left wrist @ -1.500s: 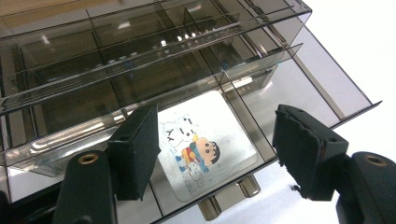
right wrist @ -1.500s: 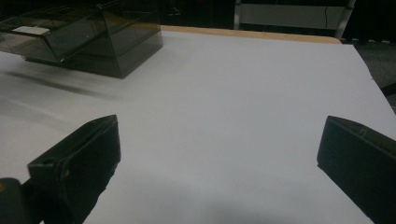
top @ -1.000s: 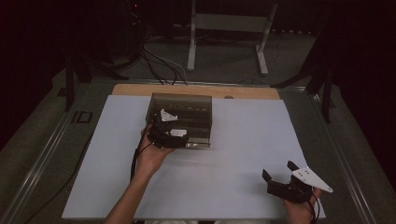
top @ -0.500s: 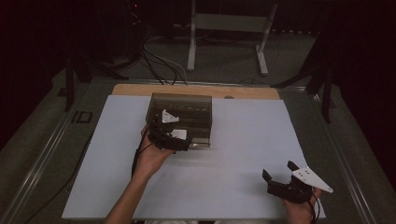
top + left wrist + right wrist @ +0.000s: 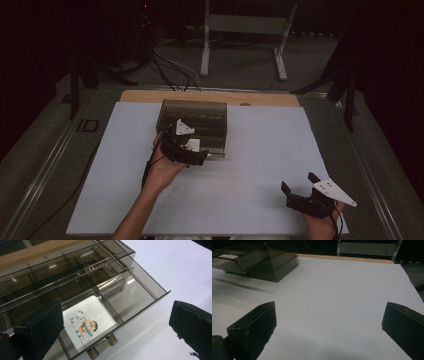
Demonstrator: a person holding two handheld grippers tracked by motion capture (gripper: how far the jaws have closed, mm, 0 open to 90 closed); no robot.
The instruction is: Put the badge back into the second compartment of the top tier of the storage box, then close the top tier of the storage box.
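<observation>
Left tongs (image 5: pixel 115 322) partly hide the drawer (image 5: pixel 140 300).

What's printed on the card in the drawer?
A cartoon child with snowmen on the white card, best in the left gripper view.

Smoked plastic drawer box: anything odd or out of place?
Nothing damaged or spilled. The smoked transparent plastic drawer box has one drawer pulled out, holding a white cartoon-printed card lying flat in a compartment. Both grippers open, empty.

Wood table (image 5: pixel 150 95) w/ white sheet (image 5: pixel 265 150), smoked drawer box (image 5: pixel 200 112).
</observation>
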